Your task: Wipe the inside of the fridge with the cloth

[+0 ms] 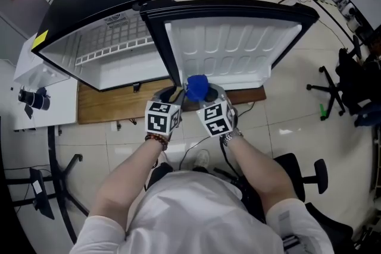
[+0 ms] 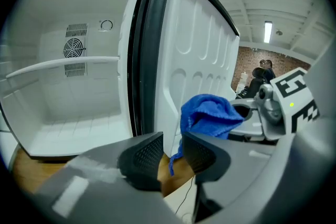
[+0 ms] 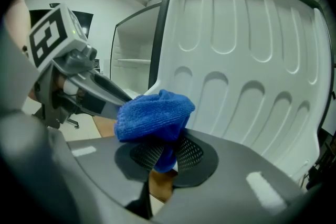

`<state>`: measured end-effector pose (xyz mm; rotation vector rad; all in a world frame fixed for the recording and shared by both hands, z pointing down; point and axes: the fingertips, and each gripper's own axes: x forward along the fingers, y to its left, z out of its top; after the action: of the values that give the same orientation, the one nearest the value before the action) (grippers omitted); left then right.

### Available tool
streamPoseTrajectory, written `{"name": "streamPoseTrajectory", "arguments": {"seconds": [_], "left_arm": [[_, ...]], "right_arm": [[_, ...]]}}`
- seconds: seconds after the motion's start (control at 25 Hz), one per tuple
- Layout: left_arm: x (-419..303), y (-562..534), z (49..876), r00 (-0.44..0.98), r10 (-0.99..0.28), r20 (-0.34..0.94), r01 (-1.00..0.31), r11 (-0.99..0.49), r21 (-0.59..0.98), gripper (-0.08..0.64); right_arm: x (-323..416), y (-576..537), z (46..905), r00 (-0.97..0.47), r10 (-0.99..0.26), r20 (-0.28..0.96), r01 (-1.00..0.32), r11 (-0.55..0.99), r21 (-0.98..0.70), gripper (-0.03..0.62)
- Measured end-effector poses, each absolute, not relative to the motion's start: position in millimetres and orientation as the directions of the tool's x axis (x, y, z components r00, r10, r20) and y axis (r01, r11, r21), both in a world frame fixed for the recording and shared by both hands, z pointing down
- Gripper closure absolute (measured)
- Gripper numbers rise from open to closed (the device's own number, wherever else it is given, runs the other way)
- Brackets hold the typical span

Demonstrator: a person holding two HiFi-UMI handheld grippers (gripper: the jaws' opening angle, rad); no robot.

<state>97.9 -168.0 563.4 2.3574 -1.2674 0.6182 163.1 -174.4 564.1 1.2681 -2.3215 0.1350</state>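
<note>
So the right gripper (image 3: 165,153) has the blue cloth (image 3: 155,115) pinched between its two jaws. Most of it is bunched up in a wad sitting on top of the jaw tips, with a little bit poking out underneath. Straight past those jaws is the white inside of the fridge door (image 3: 247,60), swung wide open, and off to the left of them you can see into the fridge (image 1: 113,62) itself. The left gripper (image 2: 170,150) is right next to it, jaws spread apart with nothing clamped. The cloth wad sits just beyond and above its right jaw, and a loose blue strand dangles down behind the gap, not touching the pads as far as I can see. Ahead and to the left of the left jaws there's a shelf (image 2: 63,64) and a round vent (image 2: 74,49) on the back wall. The whole fridge sits on a wooden board (image 1: 107,105).
</note>
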Motion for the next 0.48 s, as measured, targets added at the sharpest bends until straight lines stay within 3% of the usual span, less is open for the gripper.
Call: {"name": "streamPoseTrajectory", "arguments": {"seconds": [0.48], "left_arm": [[100, -182, 541, 0.512, -0.690, 0.511, -0.840, -0.527, 0.130, 0.441]], "right_arm": [[147, -199, 578, -0.416, -0.794, 0.443, -0.840, 0.522, 0.147, 0.541]]}}
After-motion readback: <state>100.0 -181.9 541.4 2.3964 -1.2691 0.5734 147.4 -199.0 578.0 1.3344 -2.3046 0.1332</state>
